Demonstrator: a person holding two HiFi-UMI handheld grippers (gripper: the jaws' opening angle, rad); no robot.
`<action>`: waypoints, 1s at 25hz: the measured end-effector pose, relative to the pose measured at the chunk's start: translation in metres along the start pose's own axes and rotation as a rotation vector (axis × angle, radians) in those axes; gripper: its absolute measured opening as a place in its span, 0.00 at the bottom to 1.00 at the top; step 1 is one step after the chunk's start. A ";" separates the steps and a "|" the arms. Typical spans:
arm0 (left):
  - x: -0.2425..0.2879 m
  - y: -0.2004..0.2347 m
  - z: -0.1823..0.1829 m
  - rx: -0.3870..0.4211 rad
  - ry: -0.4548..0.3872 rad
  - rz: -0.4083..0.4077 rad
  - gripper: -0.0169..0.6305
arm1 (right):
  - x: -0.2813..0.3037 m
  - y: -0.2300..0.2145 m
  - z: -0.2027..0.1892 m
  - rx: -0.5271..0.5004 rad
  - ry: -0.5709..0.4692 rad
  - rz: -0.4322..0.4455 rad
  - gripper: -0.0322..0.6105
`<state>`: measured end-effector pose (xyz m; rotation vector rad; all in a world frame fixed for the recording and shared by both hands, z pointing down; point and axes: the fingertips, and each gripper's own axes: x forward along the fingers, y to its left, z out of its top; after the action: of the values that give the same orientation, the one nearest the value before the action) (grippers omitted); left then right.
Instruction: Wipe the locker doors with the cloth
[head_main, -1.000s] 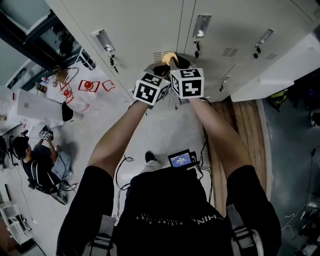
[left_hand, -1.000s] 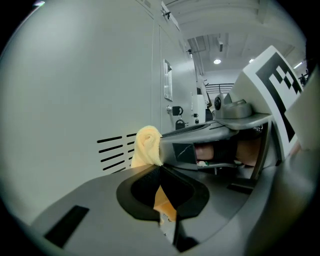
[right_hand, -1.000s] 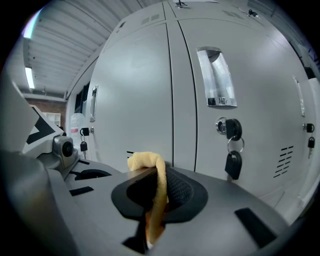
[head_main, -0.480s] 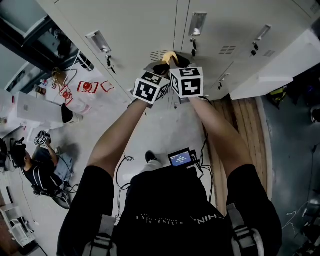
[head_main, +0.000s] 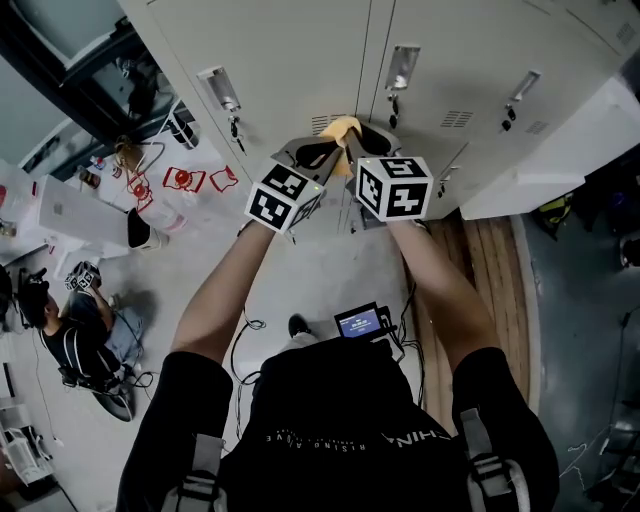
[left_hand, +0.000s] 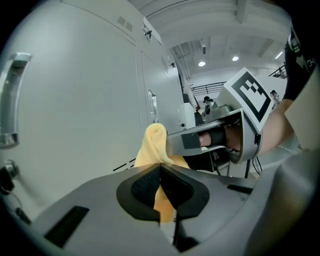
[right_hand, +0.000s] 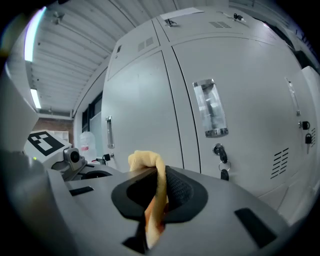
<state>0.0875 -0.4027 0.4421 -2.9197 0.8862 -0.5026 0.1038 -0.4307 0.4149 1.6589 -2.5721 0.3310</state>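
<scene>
Left hand-held gripper (left_hand: 160, 176) clamped on cloth (left_hand: 152, 145), right hand-held gripper (right_hand: 161, 187) pinching same cloth, locker doors (right_hand: 255, 70) closed

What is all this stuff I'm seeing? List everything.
Locker doors: several, pale grey, ahead of the person.
Handles: three, silver, on the doors.
Keys: a few, dark, below the handles.
Cloth: one, yellow, near the doors.
Screen: one, blue-lit, on the floor.
Cables: several, dark, on the floor.
Seated person: one, far left.
Marker cubes: two, black-and-white, on the claws.
Left claw: grey, shut on cloth.
Right claw: grey, shut on cloth.
</scene>
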 end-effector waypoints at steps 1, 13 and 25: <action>-0.009 0.000 0.004 0.007 -0.012 0.009 0.06 | -0.005 0.004 0.004 0.007 -0.012 0.011 0.13; -0.137 -0.005 0.031 -0.071 -0.187 0.217 0.06 | -0.087 0.048 0.037 0.131 -0.161 0.217 0.13; -0.150 -0.063 0.044 -0.037 -0.188 0.246 0.06 | -0.146 0.048 0.032 -0.084 -0.167 0.234 0.13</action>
<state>0.0176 -0.2698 0.3658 -2.7744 1.2133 -0.1946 0.1233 -0.2879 0.3518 1.4171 -2.8657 0.0972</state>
